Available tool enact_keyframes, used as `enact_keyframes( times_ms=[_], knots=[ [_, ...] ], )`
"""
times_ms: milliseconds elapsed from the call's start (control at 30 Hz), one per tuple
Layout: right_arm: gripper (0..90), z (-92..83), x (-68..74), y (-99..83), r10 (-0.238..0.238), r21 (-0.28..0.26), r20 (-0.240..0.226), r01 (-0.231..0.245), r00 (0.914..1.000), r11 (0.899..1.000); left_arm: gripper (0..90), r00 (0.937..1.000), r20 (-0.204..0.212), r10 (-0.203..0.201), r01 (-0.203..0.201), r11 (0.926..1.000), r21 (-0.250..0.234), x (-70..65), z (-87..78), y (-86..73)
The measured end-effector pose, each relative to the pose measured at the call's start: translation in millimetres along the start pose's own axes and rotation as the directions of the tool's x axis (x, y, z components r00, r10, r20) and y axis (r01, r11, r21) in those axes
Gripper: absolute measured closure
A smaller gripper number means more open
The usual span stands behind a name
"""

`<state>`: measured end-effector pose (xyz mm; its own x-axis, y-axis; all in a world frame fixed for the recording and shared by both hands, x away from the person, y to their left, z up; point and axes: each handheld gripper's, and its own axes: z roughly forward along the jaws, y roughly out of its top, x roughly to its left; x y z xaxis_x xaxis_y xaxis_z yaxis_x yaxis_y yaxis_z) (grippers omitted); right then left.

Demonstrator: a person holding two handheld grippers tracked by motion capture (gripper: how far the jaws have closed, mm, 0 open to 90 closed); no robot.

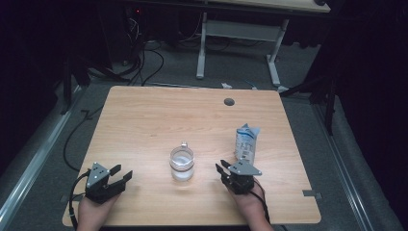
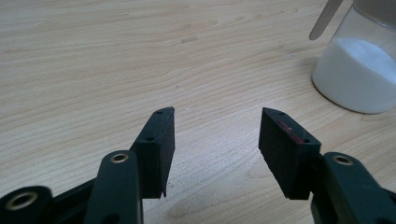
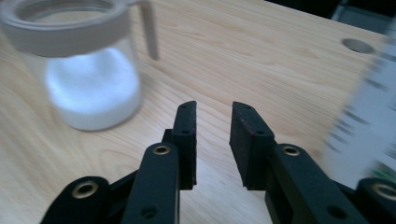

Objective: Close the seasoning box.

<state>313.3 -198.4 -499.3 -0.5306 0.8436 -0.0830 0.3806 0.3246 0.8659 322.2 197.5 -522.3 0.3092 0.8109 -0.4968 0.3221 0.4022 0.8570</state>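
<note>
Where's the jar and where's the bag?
jar (image 1: 182, 164), high view, on its glass side.
bag (image 1: 246, 143), high view, on its printed front.

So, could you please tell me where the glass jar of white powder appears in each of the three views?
High view: the jar stands at the table's centre front, between the two grippers.
Left gripper view: the jar is at the upper right edge, cut off by the frame.
Right gripper view: the jar is at the upper left.
Shared landmark: the white powder in it and the handle hanging from its rim.
</note>
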Motion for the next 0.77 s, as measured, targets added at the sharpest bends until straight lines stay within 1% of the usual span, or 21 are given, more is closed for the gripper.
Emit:
enact_keyframes(
  times_ms=[67, 133, 233, 267, 333, 400, 467, 567, 633, 667, 733, 767],
  knots=[
    [69.2, -5.3, -9.0, -4.1, 0.011, -0.002, 0.013, -0.011, 0.9998, 1.000, 46.3, 0.9999, 0.013, -0.005, 0.005, 1.0000, -0.004, -3.1, -1.4, 0.7],
    [66.8, -14.5, -19.2, -11.0, 0.030, -0.003, 0.034, -0.030, 0.9990, 1.000, 46.2, 0.9998, 0.021, 0.000, 0.000, 1.0000, -0.005, -7.2, -1.7, -0.1],
    [64.0, -29.7, -27.9, -27.4, 0.052, -0.031, 0.066, -0.050, 0.9965, 0.998, 46.2, 0.9997, 0.024, 0.009, -0.009, 0.9999, 0.008, -10.9, -0.7, -3.5],
    [64.0, -33.3, -29.7, -34.0, 0.069, -0.036, 0.071, -0.066, 0.9951, 0.997, 46.2, 0.9996, 0.025, 0.011, -0.012, 0.9999, 0.010, -12.2, 0.1, -4.8],
    [62.9, -34.8, -33.7, -39.2, 0.096, -0.019, 0.060, -0.095, 0.9936, 0.995, 46.1, 0.9995, 0.026, 0.015, -0.016, 0.9997, 0.016, -14.8, 1.9, -6.9],
    [62.8, -35.2, -34.6, -37.5, 0.106, -0.034, 0.065, -0.104, 0.9923, 0.994, 46.0, 0.9995, 0.026, 0.020, -0.021, 0.9995, 0.022, -16.6, 4.0, -8.8],
    [62.6, -34.0, -33.3, -35.3, 0.097, -0.045, 0.060, -0.094, 0.9935, 0.995, 46.0, 0.9992, 0.030, 0.025, -0.026, 0.9993, 0.026, -19.1, 4.6, -10.2],
    [62.6, -31.7, -31.3, -36.7, 0.070, -0.030, 0.058, -0.068, 0.9959, 0.997, 45.6, 0.9985, 0.036, 0.040, -0.041, 0.9988, 0.027, -22.0, 4.0, -11.1],
    [62.4, -31.5, -31.6, -39.0, 0.081, -0.024, 0.054, -0.079, 0.9953, 0.997, 45.6, 0.9985, 0.040, 0.037, -0.038, 0.9988, 0.032, -21.9, 4.1, -10.7],
    [62.3, -31.7, -31.1, -39.3, 0.083, -0.024, 0.057, -0.082, 0.9949, 0.996, 45.5, 0.9987, 0.041, 0.029, -0.030, 0.9992, 0.027, -22.0, 4.5, -10.4],
    [61.7, -32.9, -29.6, -38.9, 0.076, -0.023, 0.063, -0.075, 0.9951, 0.997, 45.5, 0.9986, 0.045, 0.027, -0.028, 0.9991, 0.030, -21.6, 4.6, -8.9],
    [61.6, -33.4, -28.9, -38.8, 0.076, -0.023, 0.064, -0.074, 0.9951, 0.997, 45.5, 0.9985, 0.050, 0.024, -0.025, 0.9994, 0.024, -22.0, 4.9, -8.0]
  ],
)
